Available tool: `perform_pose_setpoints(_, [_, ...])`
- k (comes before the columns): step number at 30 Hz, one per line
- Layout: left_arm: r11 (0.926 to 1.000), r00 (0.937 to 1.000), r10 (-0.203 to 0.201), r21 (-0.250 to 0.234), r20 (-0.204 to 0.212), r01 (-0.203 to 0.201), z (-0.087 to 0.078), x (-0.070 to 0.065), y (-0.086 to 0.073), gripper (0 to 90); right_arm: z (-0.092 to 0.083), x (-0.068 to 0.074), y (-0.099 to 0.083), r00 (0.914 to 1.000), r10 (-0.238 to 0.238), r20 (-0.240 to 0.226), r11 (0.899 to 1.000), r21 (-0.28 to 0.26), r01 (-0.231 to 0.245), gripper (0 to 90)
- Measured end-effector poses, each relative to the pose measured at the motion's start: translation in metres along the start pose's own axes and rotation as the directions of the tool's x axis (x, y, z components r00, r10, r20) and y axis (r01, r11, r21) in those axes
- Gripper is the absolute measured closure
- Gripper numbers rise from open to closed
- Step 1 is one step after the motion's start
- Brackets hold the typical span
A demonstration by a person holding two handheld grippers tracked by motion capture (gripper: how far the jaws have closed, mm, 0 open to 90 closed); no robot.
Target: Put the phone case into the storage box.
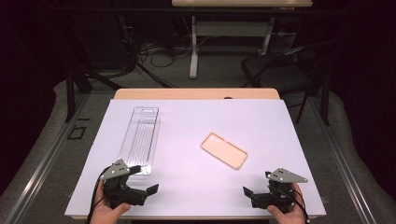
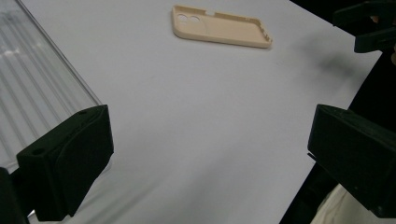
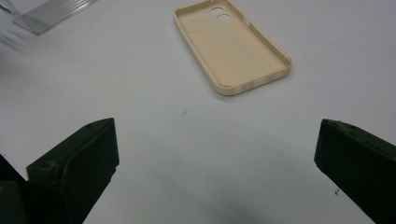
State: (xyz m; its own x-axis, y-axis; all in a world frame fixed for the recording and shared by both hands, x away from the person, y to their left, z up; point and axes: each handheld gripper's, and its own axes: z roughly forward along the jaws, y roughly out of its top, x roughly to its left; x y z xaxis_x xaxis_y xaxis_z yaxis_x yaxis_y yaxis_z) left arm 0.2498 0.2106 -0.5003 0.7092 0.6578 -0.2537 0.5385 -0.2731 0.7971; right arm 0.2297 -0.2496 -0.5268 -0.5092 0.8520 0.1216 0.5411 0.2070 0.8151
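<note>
A beige phone case (image 1: 224, 150) lies hollow side up, right of centre on the white sheet (image 1: 196, 121). A clear plastic packaging tray (image 1: 140, 140) lies lengthwise on the left. My left gripper (image 1: 144, 179) rests open at the near left, just in front of the tray's near end, holding nothing. My right gripper (image 1: 257, 183) rests open at the near right, a little nearer than the case. In the left gripper view its gripper (image 2: 210, 158) stands wide, with the case (image 2: 219, 28) far ahead and the tray (image 2: 32, 88) at the left. The right gripper view has its gripper (image 3: 215, 163) spread below the case (image 3: 231, 44).
The white sheet covers most of a wooden table (image 1: 196, 93). Beyond the table stand a dark chair (image 1: 280, 70), another desk's legs (image 1: 194, 46) and floor cables. The right gripper (image 2: 369, 25) appears far off in the left gripper view. A corner of the tray (image 3: 51, 11) sits at top left.
</note>
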Motion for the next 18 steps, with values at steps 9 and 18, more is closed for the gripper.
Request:
perform_pose_setpoints(9, [0.9976,0.999,0.039,0.058,-0.02,-0.038,0.0068,-0.0053,-0.0007,0.6,0.0016,0.0048,0.0008,0.9997,-0.024,-0.004,1.0,0.003,0.024,0.0])
perform_pose_setpoints(18, [0.9972,0.9979,0.044,0.062,-0.047,-0.041,0.0056,-0.005,0.0032,5.2,0.0075,0.0079,0.0006,0.9993,-0.037,-0.008,0.999,0.027,0.037,0.5])
